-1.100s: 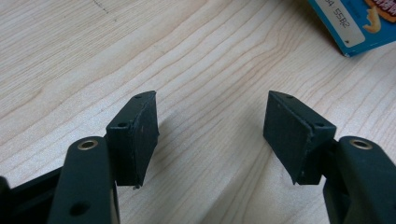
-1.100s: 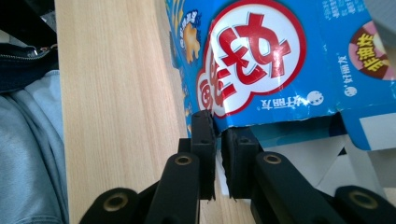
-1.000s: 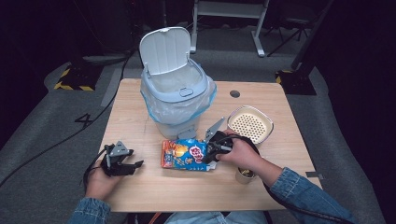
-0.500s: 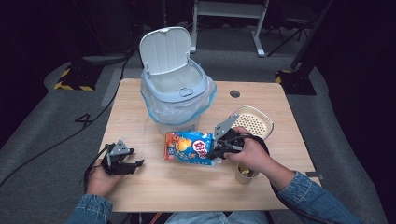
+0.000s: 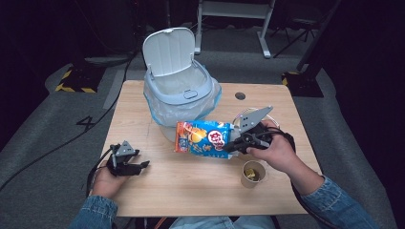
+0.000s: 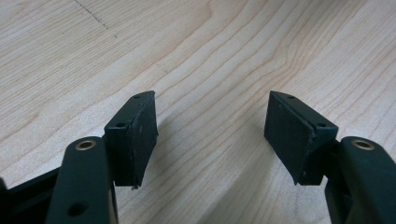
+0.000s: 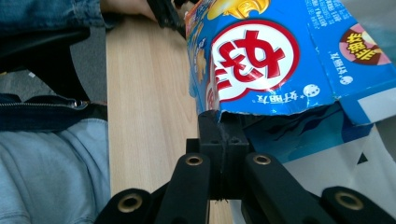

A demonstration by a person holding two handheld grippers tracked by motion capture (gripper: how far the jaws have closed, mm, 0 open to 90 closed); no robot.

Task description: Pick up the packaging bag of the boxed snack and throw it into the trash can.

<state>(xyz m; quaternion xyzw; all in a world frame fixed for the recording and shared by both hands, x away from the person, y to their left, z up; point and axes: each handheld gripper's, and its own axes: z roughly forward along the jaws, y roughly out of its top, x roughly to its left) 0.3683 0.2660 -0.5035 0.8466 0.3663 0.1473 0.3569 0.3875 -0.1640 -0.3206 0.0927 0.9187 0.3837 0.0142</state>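
Observation:
A blue and orange snack bag (image 5: 203, 138) hangs lifted above the wooden table (image 5: 191, 191), just in front of the open white bin (image 5: 176, 88). My right gripper (image 5: 235, 143) is shut on the bag's right end. In the right gripper view the jaws pinch the torn lower edge of the bag (image 7: 266, 60), and the right gripper (image 7: 223, 123) shows closed on it. My left gripper (image 5: 138, 166) rests at the table's front left, open and holding nothing. In the left gripper view its pads (image 6: 135, 135) stand wide apart over bare wood, left gripper (image 6: 212, 133).
The bin has a clear liner (image 5: 210, 102) and its lid (image 5: 168, 50) stands up at the back. A paper cup (image 5: 253, 174) sits near the front right, beside my right hand. A round beige basket (image 5: 248, 117) lies partly hidden behind the right gripper. A cable hole (image 5: 240, 96) marks the tabletop.
My right gripper has lifted the snack bag off the table and carried it up and slightly right, toward the bin. The left gripper has stayed put.

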